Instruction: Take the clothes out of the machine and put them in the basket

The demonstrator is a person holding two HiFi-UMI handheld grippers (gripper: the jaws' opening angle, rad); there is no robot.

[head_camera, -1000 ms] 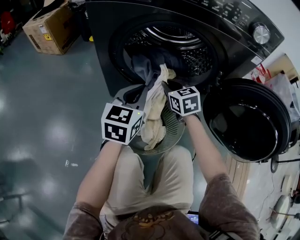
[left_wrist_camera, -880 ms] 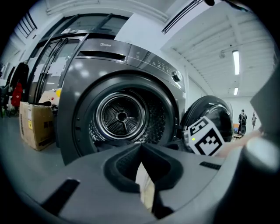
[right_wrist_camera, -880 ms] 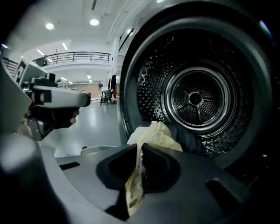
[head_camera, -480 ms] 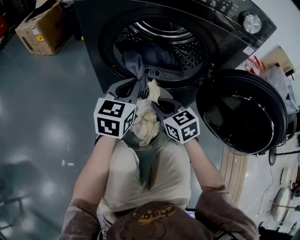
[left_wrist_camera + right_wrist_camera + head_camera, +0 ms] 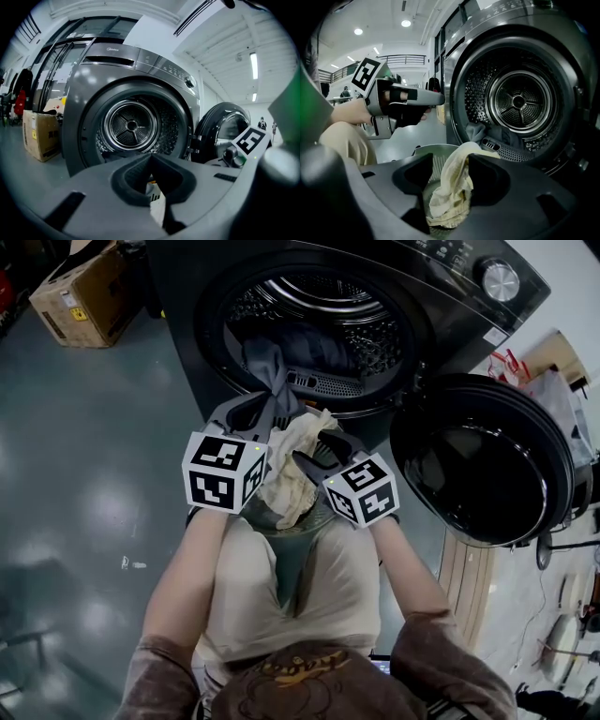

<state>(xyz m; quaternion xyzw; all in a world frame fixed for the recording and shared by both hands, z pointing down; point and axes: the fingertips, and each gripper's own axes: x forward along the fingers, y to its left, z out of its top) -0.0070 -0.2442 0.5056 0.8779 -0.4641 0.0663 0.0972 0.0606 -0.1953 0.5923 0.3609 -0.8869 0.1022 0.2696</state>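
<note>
- The cream cloth (image 5: 449, 187) hangs in the gap between the jaws of the right claw (image 5: 450, 159). The jaws have just been opening and now stand apart. The left-hand jaw is clear of the cloth. The cloth's upper fold runs close to the right-hand jaw, and whether they touch is not clear.
- Most of the cloth is bunched below this claw, inside the grey-green basket (image 5: 427, 150), which sits directly under and just ahead of the jaws.
- In the head view the cloth's top spills up over the basket's far side, between the two claws.
- The left claw (image 5: 150, 158) is near the right claw, on its left. Its jaws are closed tip to tip, with no cloth in them.
- Beyond both claws stands the dark washing machine (image 5: 441, 277), with its drum (image 5: 518, 101) ahead of and above the right claw.
- A grey garment (image 5: 267, 367) hangs over the drum's lip just past the left claw's tips. Darker clothes (image 5: 323, 343) lie behind it inside the drum.
- The machine's round door (image 5: 483, 460) stands open to the right of the right claw.
- A cardboard box (image 5: 80, 292) sits on the floor, well away to the left of the left claw.
</note>
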